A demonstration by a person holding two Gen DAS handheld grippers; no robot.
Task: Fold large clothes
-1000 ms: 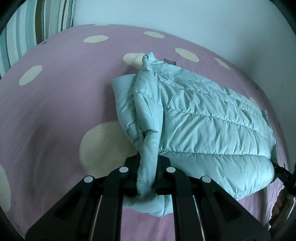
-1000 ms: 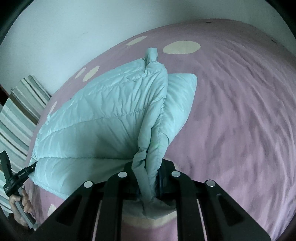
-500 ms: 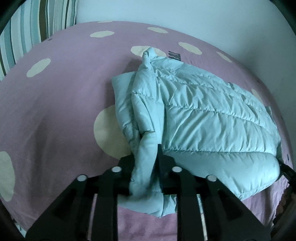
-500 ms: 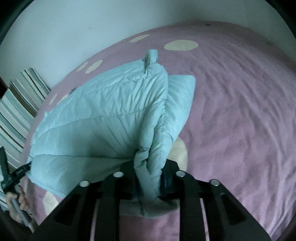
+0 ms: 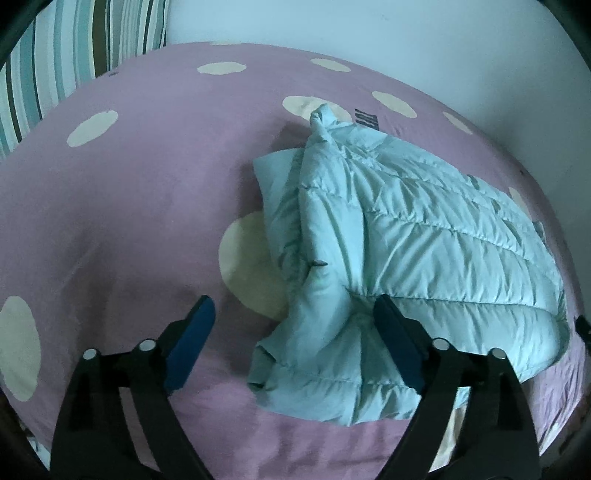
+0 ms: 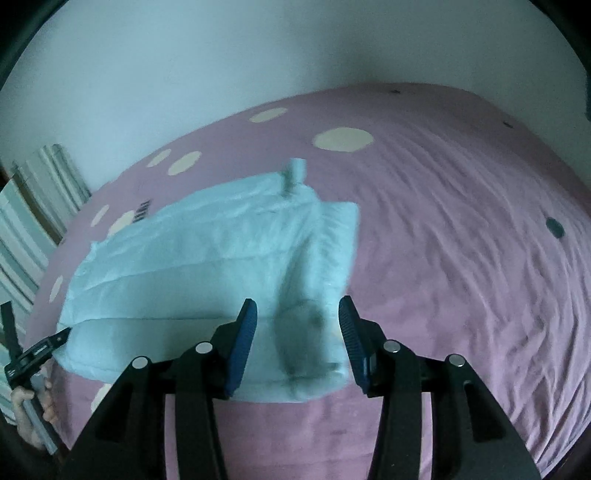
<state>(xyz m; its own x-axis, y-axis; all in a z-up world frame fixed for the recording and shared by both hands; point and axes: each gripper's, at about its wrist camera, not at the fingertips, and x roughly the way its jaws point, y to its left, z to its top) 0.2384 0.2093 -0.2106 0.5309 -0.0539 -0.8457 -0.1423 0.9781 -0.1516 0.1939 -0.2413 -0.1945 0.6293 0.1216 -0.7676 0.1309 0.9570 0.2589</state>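
A light blue quilted puffer jacket (image 5: 413, 251) lies folded on the purple bed with cream dots (image 5: 140, 206). Its sleeve lies folded over along the jacket's near edge. My left gripper (image 5: 291, 332) is open just above the jacket's near corner, holding nothing. In the right wrist view the jacket (image 6: 207, 269) looks blurred, and my right gripper (image 6: 297, 328) is open above its other end, with the folded sleeve between the spread fingers but not pinched. The left gripper also shows in the right wrist view (image 6: 35, 350) at the far left, held by a hand.
A striped pillow (image 5: 62, 62) lies at the bed's head, against a pale wall (image 5: 369, 33). The wall runs along the bed's far side. The purple sheet (image 6: 461, 229) spreads wide and wrinkled beyond the jacket.
Both grippers opened and let go of the folded sleeve edge. The jacket dropped flat onto the bed. Both grippers pulled back and up a little.
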